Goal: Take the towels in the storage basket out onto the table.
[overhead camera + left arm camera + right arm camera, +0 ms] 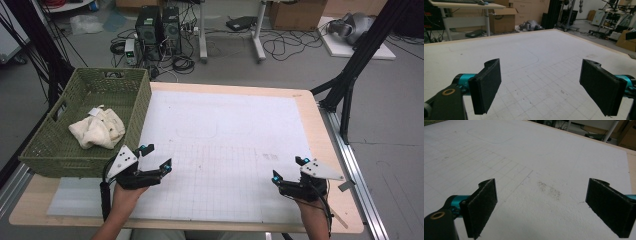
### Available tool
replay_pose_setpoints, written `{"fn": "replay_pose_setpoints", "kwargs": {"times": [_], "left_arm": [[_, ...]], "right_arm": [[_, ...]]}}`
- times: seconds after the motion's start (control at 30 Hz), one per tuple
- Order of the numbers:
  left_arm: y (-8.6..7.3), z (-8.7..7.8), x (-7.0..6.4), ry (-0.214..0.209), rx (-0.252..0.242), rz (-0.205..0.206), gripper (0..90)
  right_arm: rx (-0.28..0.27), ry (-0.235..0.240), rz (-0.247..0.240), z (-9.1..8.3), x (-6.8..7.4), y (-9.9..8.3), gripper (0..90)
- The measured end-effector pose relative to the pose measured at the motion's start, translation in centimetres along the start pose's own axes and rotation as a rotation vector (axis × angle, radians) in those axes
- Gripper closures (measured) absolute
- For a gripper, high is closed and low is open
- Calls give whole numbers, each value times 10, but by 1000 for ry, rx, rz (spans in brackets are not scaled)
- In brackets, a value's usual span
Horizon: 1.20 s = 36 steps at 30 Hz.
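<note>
At left of the frame, a cloth (96, 128) lies in the basket (46, 142) — both grippers, left (155, 157) and right (288, 169), gape wide, empty. Reach over the rim, pinch a fold — lift straight.

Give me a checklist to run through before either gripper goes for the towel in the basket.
1. Left gripper open: ok, jaws wide apart, nothing between them.
2. Right gripper open: ok, jaws apart and empty.
3. Towel reachable: ok, it lies crumpled inside the basket, uncovered.
4. Nearer gripper: ok, the left one hovers just beside the basket's near corner.
5. Mat between the grippers: ok, bare.
6. Towel caught on the weave: cannot tell.
</note>
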<state>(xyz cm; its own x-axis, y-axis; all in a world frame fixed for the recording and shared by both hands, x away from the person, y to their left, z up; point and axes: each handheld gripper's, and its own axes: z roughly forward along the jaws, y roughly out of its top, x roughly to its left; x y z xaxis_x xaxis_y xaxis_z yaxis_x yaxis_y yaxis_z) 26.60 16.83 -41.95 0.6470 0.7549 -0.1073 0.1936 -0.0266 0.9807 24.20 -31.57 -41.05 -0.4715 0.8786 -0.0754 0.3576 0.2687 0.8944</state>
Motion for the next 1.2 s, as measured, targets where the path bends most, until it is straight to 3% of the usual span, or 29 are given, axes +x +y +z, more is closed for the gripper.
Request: {"fn": "replay_pose_setpoints", "kwargs": {"times": [0.97,1.2], "left_arm": [[2,-1,-2,-10,14,25,182],[11,-3,-6,-19,-1,35,183]], "right_arm": [[1,20,6,0,2,0,95],[2,24,9,0,3,0,95]]}}
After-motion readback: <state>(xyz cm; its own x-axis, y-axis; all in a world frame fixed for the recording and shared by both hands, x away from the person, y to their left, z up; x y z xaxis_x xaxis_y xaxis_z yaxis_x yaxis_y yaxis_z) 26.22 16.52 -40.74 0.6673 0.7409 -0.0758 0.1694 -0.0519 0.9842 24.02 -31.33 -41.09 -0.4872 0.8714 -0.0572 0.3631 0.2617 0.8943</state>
